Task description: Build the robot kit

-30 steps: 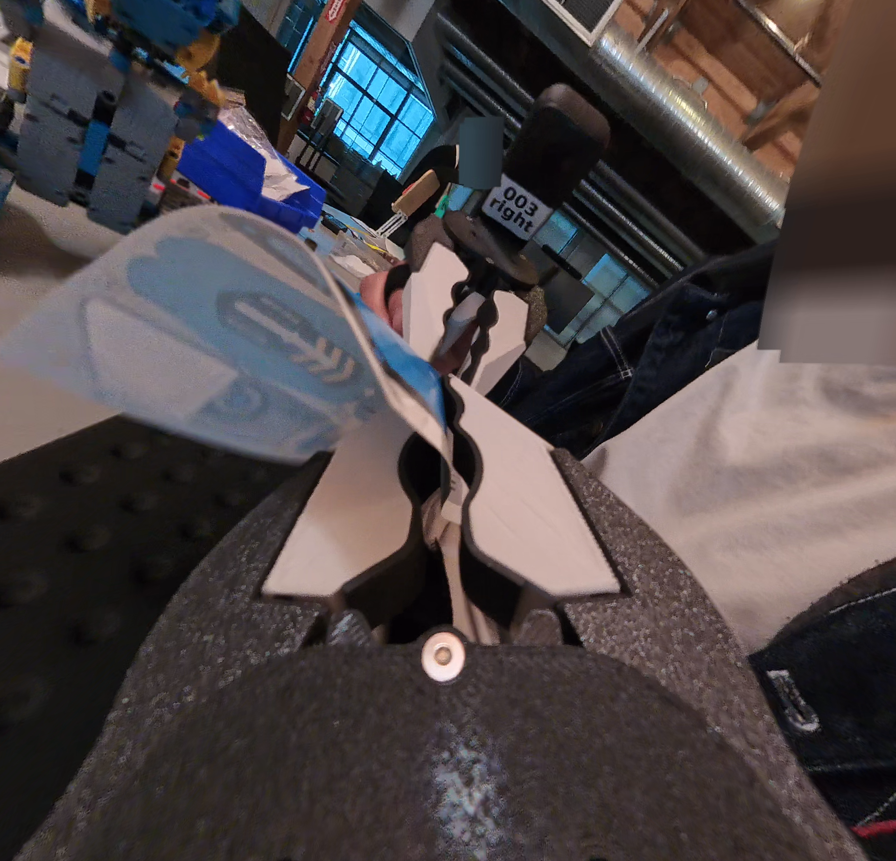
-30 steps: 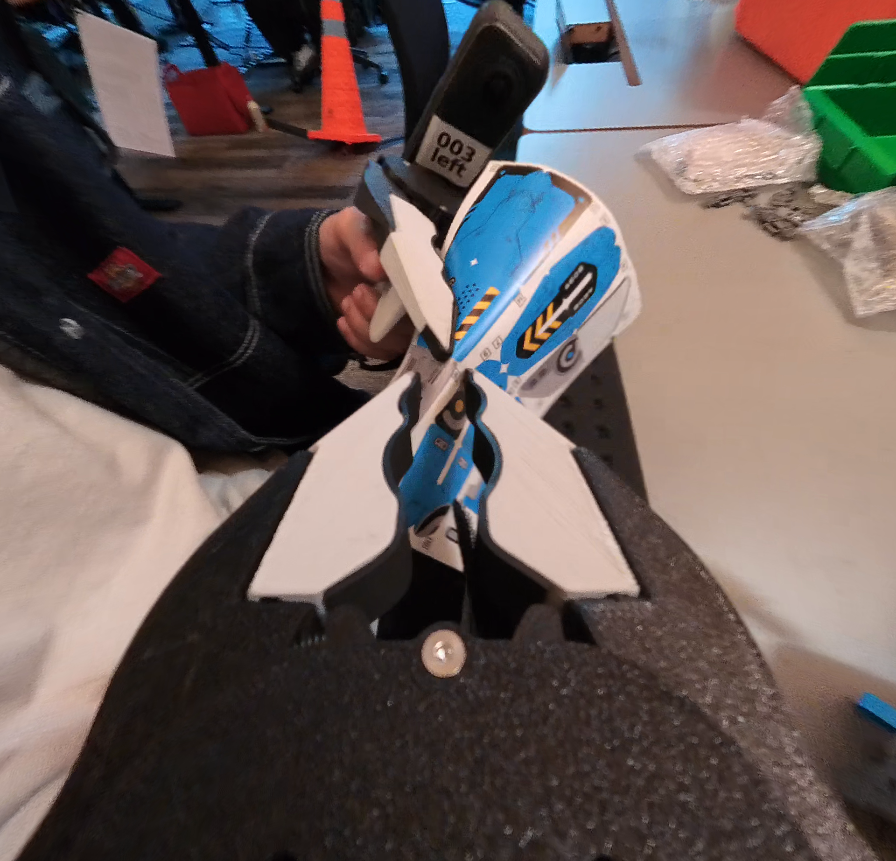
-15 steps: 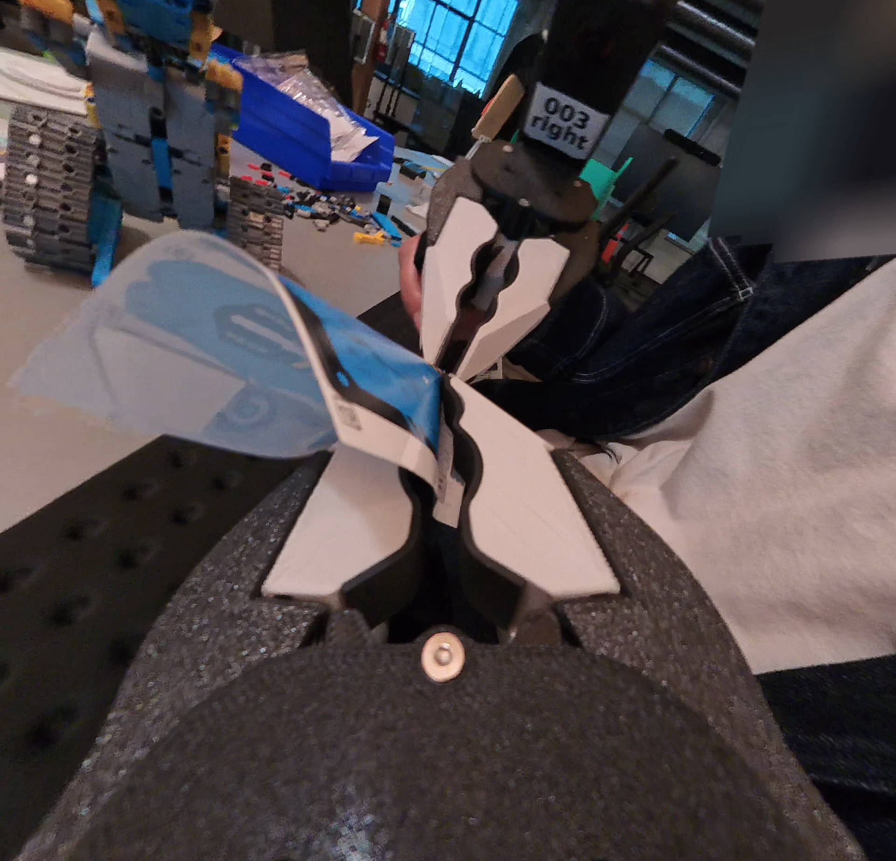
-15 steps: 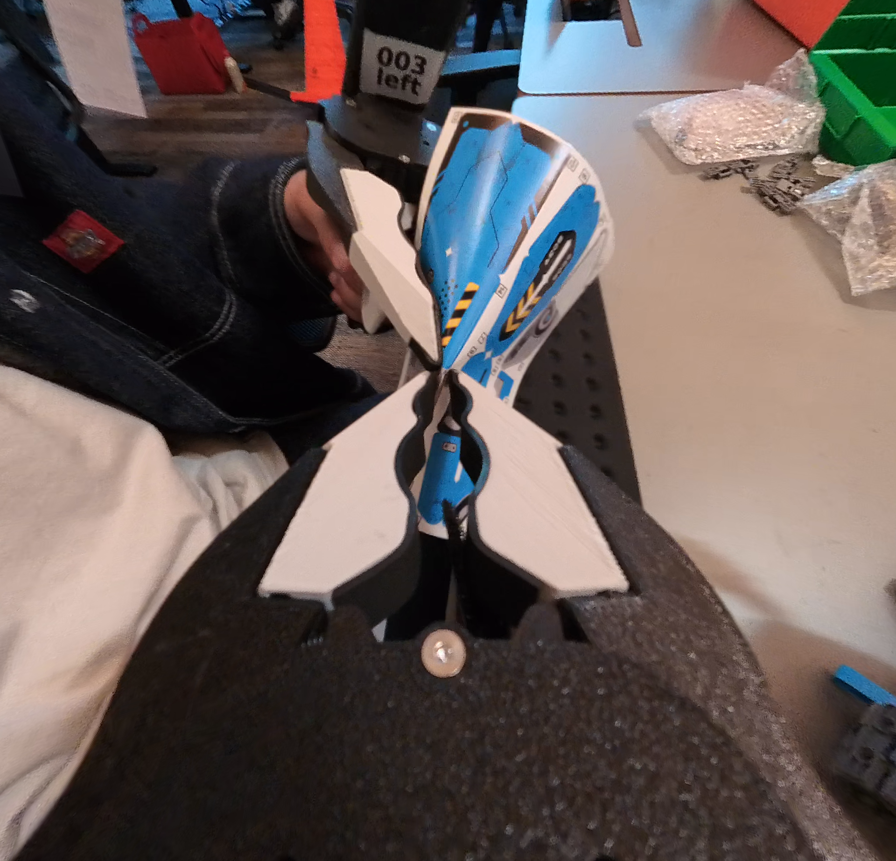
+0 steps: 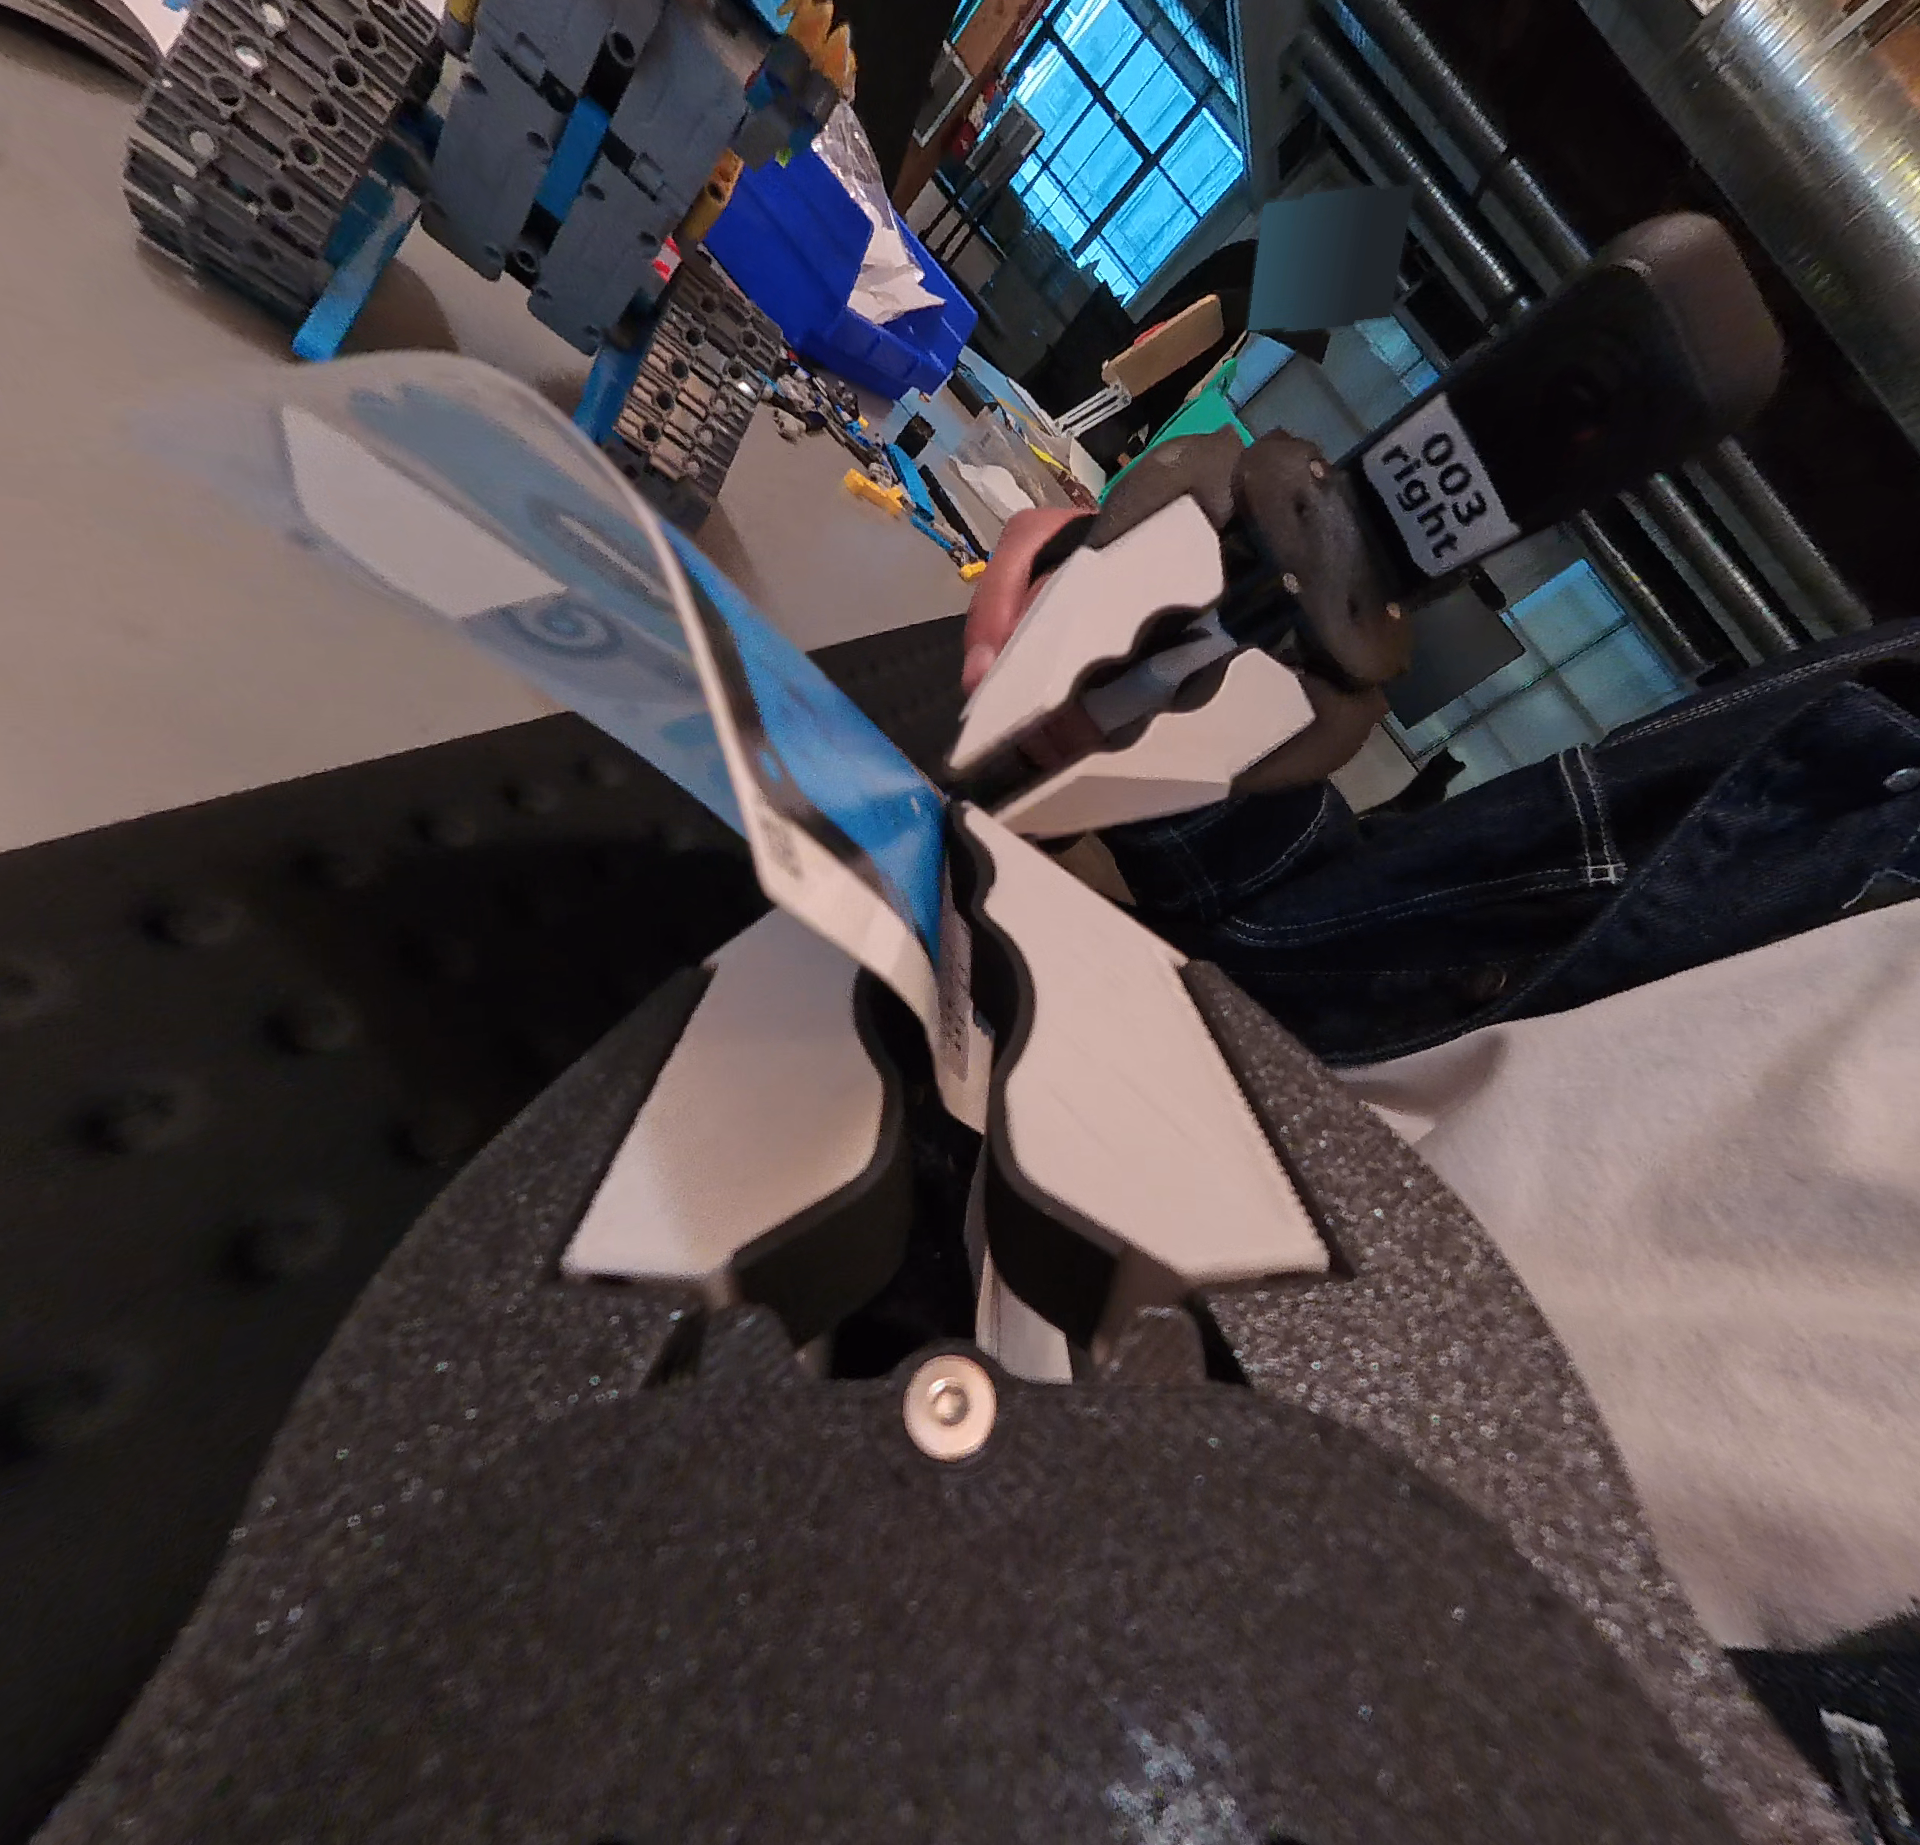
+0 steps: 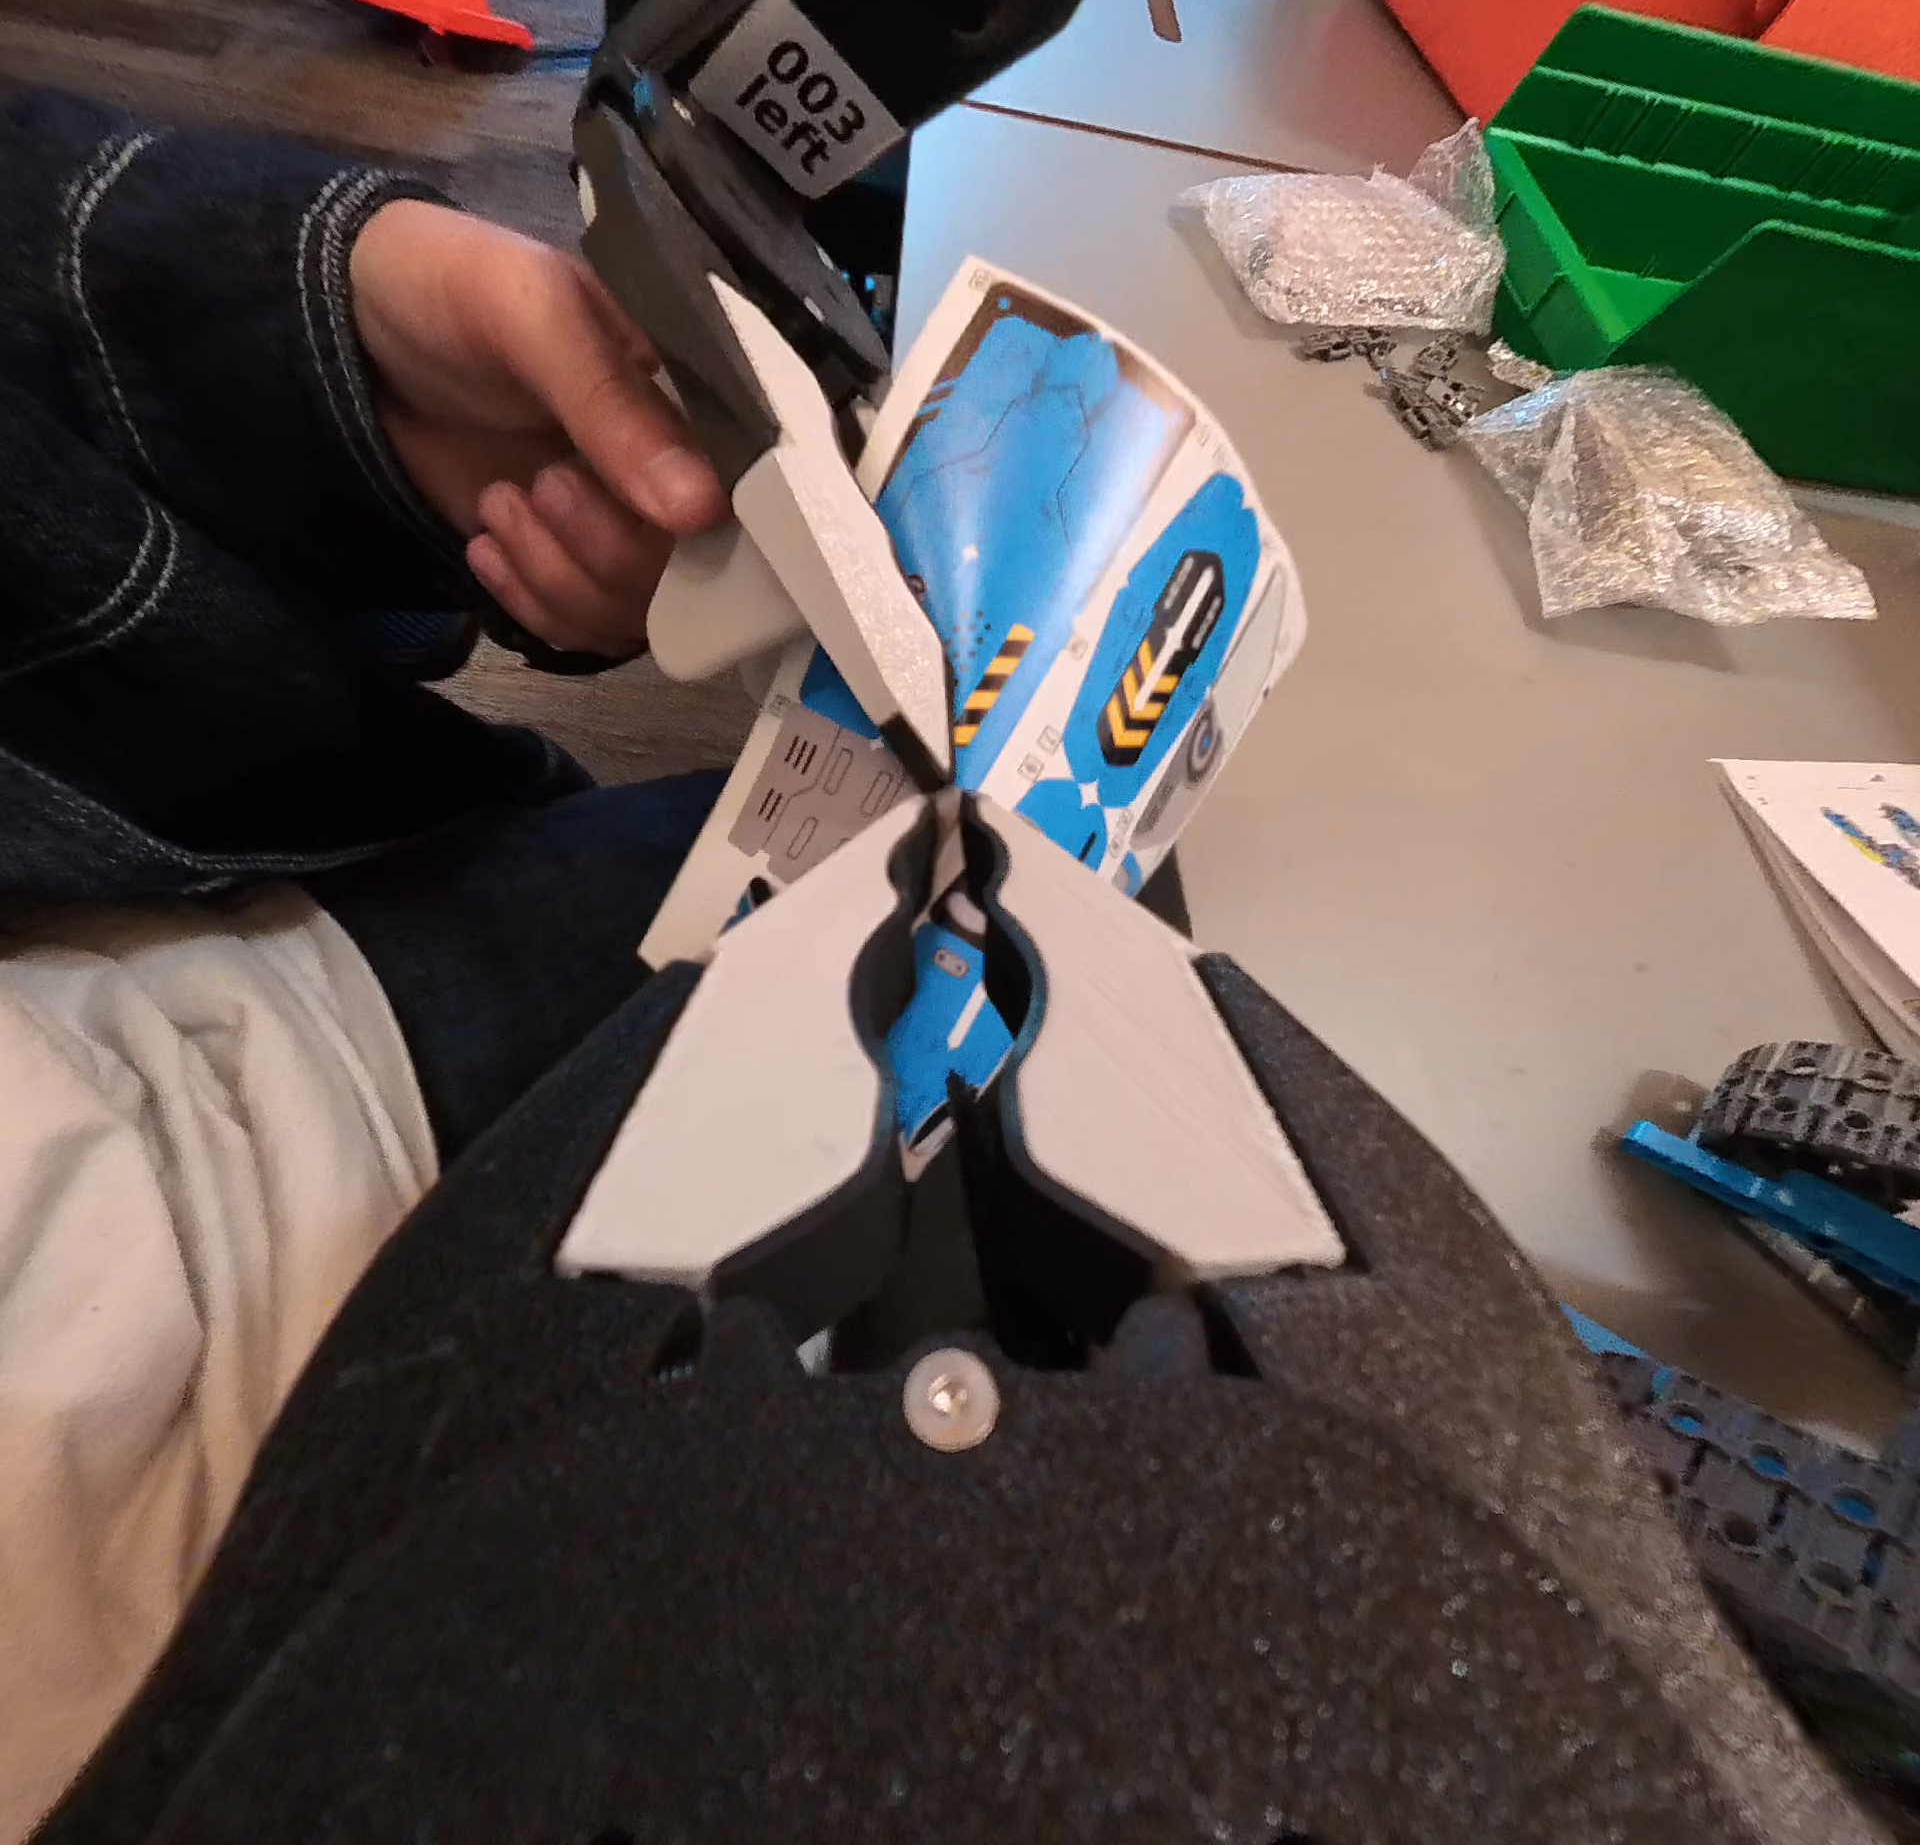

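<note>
My left gripper (image 5: 951, 829) is shut on a white sticker sheet (image 5: 810, 756) with blue and black-yellow decals; the sheet curves away up and to the left. In the right wrist view the sheet (image 6: 1039, 507) stands upright with the left gripper (image 6: 925, 767) clamping its lower part. My right gripper (image 6: 951, 808) is shut on a blue sticker (image 6: 951, 1016) at the sheet's lower edge, which runs back between its fingers. Its tips meet the left gripper's tips. The right gripper also shows in the left wrist view (image 5: 971, 793), tip to tip with mine.
A grey-and-blue brick-built tracked model (image 5: 582, 133) and a blue bin (image 5: 831, 268) stand on the grey table (image 6: 1455, 756). A green bin (image 6: 1714, 237), bubble-wrap bags (image 6: 1351, 247) and a booklet (image 6: 1829, 860) lie to the right. A black perforated mat (image 5: 312, 1016) lies below. A person's hand (image 6: 520, 424) holds the left gripper. Only a small space, under 4 cm, lies between the two pairs of fingers. From either gripper's tips it is about 20 cm to the grey-and-blue brick-built tracked model (image 5: 582, 133).
My right jaws have closed on the blue sticker at the sheet's lower edge. Both grippers have tilted while staying tip to tip. The left stays shut on the sheet.
</note>
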